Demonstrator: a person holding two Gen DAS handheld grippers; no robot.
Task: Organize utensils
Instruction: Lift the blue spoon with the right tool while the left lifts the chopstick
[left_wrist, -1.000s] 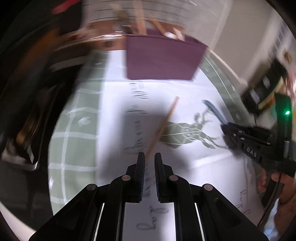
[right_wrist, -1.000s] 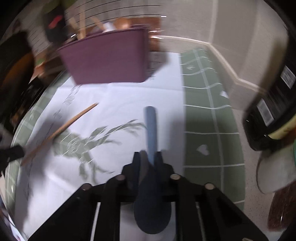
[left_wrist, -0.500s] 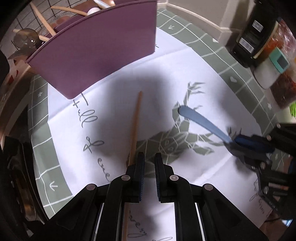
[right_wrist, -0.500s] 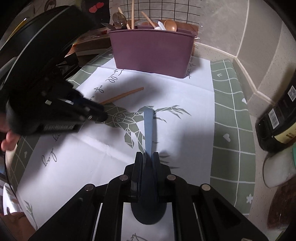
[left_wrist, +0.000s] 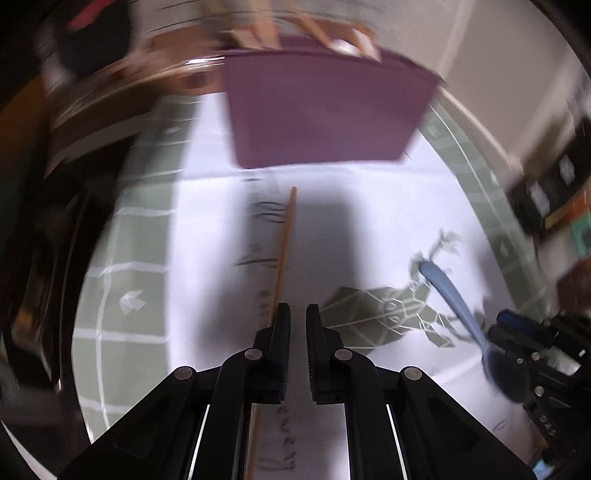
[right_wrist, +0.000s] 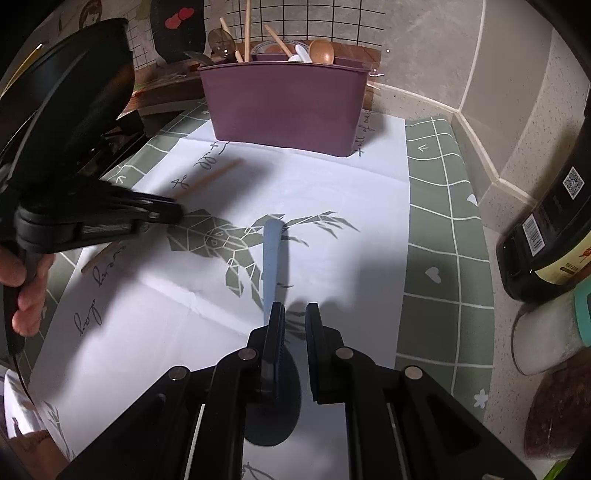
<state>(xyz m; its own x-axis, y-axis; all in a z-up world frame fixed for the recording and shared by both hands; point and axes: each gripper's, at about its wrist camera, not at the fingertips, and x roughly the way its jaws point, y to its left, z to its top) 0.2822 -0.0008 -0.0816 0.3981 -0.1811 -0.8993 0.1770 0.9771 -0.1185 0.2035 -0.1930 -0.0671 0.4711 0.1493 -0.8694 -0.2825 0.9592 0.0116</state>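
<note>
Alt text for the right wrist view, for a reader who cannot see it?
The right gripper points down at a blue spoon lying on a white printed mat, its bowl under the nearly closed fingers. A purple utensil holder with wooden spoons stands behind; the left gripper reaches in from the left over a wooden stick.

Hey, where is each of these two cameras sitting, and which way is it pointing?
Left wrist: on the left gripper, looking steeply down over a wooden stick toward the purple utensil holder; the right gripper shows at the right edge.
Right wrist: on the right gripper, looking down over the blue spoon; the left gripper and the hand holding it show at left.
Shared: holder, stick, spoon, printed cloth.
</note>
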